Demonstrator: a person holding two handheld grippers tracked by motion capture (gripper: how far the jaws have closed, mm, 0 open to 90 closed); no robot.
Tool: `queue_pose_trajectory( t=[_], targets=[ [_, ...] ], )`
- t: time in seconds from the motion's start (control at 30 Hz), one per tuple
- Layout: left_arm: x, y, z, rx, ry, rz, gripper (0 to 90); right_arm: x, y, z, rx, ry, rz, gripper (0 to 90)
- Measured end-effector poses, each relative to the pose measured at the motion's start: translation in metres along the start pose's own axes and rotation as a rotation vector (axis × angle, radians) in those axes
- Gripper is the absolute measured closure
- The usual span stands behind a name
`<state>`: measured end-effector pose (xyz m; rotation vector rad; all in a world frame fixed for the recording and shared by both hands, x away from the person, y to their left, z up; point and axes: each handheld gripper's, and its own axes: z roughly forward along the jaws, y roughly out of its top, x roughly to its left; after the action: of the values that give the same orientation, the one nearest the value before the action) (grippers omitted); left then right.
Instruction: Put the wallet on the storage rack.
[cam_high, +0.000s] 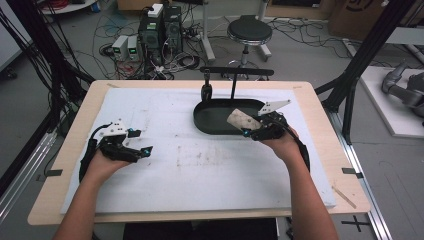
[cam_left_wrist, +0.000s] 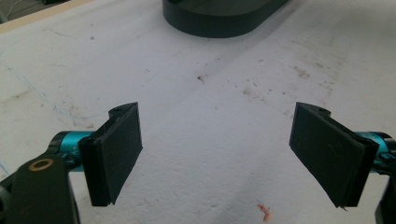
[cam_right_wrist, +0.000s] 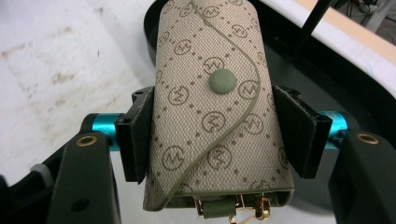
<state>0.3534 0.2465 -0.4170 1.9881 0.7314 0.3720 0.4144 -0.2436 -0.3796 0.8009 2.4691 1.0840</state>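
The jaws of the right gripper (cam_right_wrist: 217, 140) press from both sides on a beige pouch (cam_right_wrist: 212, 107) with a printed pattern and a round snap button, and they hold it above the near rim of a black oval tray (cam_high: 212, 120), which lies on the far middle part of the white worktop (cam_high: 200, 170). The jaws of the left gripper (cam_left_wrist: 233, 154) stand wide apart with nothing between them, low over the stained white surface at the left side of the worktop, well apart from the tray.
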Motion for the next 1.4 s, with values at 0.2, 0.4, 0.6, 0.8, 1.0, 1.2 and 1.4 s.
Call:
queue_pose_trajectory(
  t=[0.2, 0.4, 0.6, 0.8, 1.0, 1.2, 1.4],
  targets=[
    [0.0, 0.0, 0.001, -0.003, 0.002, -0.002, 16.9, -0.008, 0.007, 0.01, 0.016, -0.004, 0.012, 35.7],
    [0.001, 0.0, 0.001, -0.001, 0.002, -0.003, 16.9, -0.019, 0.022, 0.025, 0.044, -0.006, 0.005, 35.7],
    [0.001, -0.001, 0.001, 0.005, 0.006, -0.002, 16.9, -0.024, 0.031, 0.041, 0.044, 0.002, 0.009, 35.7],
    [0.001, -0.001, 0.001, 0.008, 0.008, -0.003, 16.9, -0.03, 0.036, 0.056, 0.058, 0.003, 0.026, 35.7],
    [0.001, -0.001, 0.001, 0.004, 0.009, -0.004, 16.9, -0.037, 0.037, 0.067, 0.065, -0.025, 0.05, 35.7],
    [0.001, -0.001, 0.001, 0.008, 0.011, -0.002, 16.9, -0.043, 0.032, 0.082, 0.109, -0.047, 0.061, 35.7],
    [0.001, -0.001, 0.002, 0.008, 0.009, -0.002, 16.9, -0.043, 0.028, 0.094, 0.151, -0.05, 0.081, 35.7]
  ],
)
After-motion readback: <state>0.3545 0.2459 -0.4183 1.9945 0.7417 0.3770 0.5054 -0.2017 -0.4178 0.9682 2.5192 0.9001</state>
